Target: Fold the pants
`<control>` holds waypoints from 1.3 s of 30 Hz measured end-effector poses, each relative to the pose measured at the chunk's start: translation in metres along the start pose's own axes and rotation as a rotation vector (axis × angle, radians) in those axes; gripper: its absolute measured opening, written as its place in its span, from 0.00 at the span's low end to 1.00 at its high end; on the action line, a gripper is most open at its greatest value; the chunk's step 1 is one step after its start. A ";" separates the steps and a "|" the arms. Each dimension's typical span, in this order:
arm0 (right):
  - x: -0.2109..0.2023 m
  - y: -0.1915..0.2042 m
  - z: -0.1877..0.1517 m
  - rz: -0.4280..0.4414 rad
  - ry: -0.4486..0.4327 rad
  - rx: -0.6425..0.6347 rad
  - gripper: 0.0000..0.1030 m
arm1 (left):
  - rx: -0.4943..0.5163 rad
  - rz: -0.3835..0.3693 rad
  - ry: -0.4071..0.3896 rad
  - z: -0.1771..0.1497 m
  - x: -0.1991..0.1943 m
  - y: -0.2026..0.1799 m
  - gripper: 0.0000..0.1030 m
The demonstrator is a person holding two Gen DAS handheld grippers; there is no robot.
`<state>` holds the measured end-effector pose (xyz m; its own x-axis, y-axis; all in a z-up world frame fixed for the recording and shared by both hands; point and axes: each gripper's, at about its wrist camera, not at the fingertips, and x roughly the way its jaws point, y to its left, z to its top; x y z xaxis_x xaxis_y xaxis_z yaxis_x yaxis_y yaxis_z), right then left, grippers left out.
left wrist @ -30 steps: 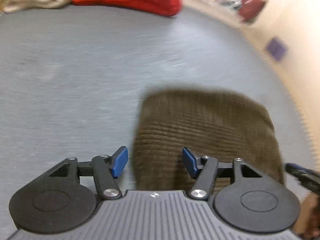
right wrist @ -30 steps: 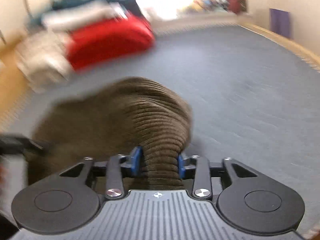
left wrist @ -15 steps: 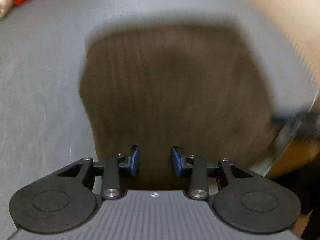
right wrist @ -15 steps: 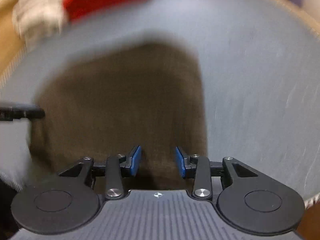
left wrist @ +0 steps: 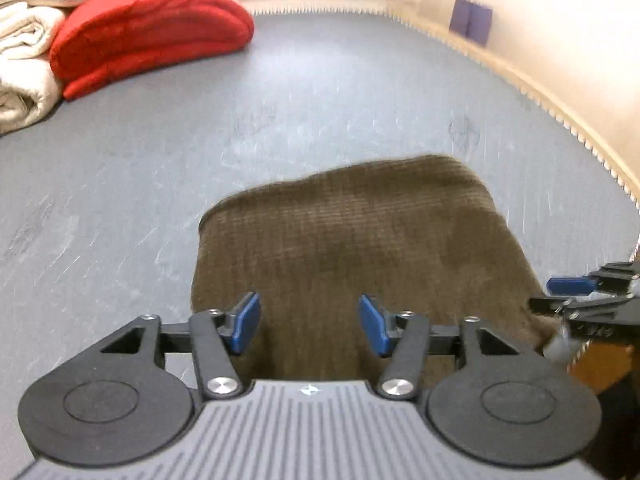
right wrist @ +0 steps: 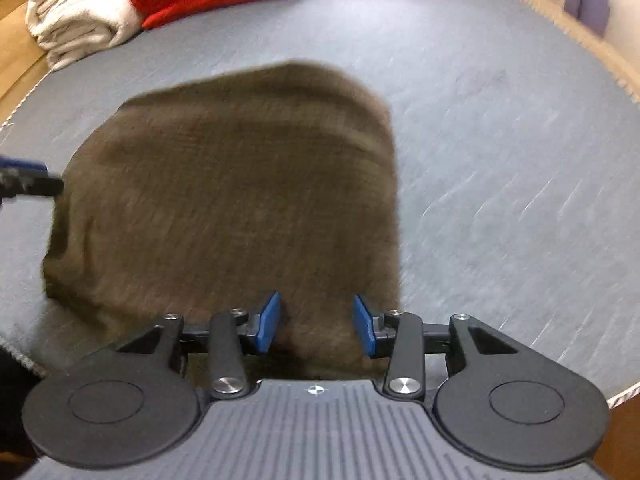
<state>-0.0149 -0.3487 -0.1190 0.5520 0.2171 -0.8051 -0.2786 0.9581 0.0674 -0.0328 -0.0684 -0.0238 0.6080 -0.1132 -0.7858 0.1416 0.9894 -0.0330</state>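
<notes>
Brown pants (left wrist: 360, 248) lie folded flat on grey desk (left wrist: 320, 92). Left tool (left wrist: 309, 329) and right tool (right wrist: 316, 323) both spread wide, empty, hovering over the near edge of the pants.

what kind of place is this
Probably a room at home set up for folding laundry: brown corduroy pants on a grey mat, with a folded red blanket and cream towels stacked behind.
</notes>
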 end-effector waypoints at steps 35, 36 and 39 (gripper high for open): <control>0.121 -0.024 0.120 -0.147 -0.139 0.218 0.51 | -0.074 -0.026 0.119 0.006 0.044 0.028 0.64; 0.109 -0.022 0.119 -0.153 -0.175 0.212 0.51 | -0.073 -0.017 0.103 0.006 0.041 0.029 0.64; 0.071 -0.014 0.113 -0.149 -0.261 0.168 0.51 | -0.102 -0.006 0.043 0.009 0.027 0.033 0.64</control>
<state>0.1175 -0.3258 -0.1105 0.7658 0.0922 -0.6365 -0.0585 0.9956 0.0738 -0.0047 -0.0394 -0.0412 0.5731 -0.1175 -0.8110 0.0636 0.9931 -0.0989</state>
